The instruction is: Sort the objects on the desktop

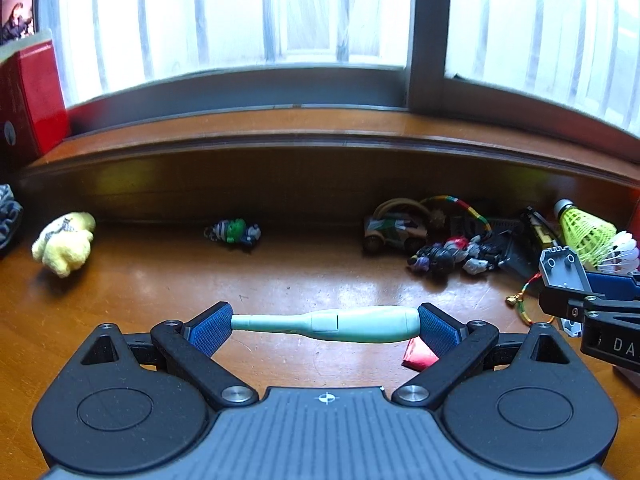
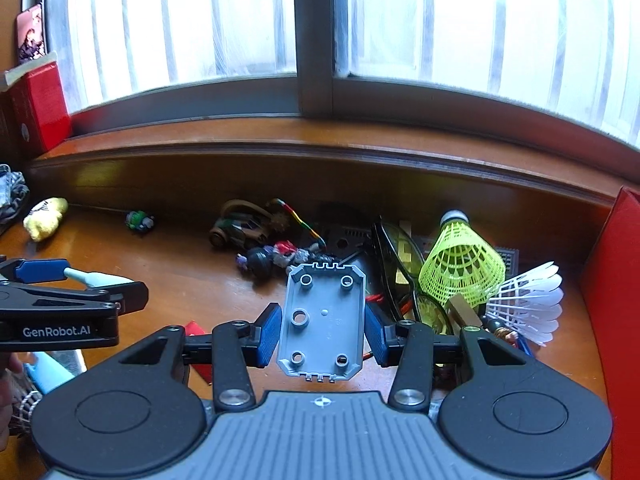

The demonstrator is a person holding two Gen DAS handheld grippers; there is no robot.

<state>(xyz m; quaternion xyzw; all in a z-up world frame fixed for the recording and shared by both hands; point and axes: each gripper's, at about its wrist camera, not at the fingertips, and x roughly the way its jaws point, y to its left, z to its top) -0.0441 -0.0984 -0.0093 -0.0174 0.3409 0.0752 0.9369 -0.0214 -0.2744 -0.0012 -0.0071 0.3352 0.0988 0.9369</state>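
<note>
both of your grippers are loaded. your left gripper [image 1: 325, 326] is spread wide, its blue pads pressing the two ends of a pale green pen-like stick [image 1: 326, 324], which lies crosswise above the wooden desk [image 1: 160, 292]. a red scrap [image 1: 418, 356] lies on the desk just under its thick end. your right gripper [image 2: 322, 328] is closed partway on the long edges of a grey plastic plate [image 2: 324, 316], held tilted back with its studded face toward the camera. beyond it, on the right of the desk, sit a yellow-green shuttlecock [image 2: 460, 264], a white shuttlecock [image 2: 528, 304], a toy car [image 2: 244, 228] and small figures [image 2: 280, 258]. a yellow plush [image 1: 64, 242] and a green figure [image 1: 234, 232] lie well apart to the left.
</note>
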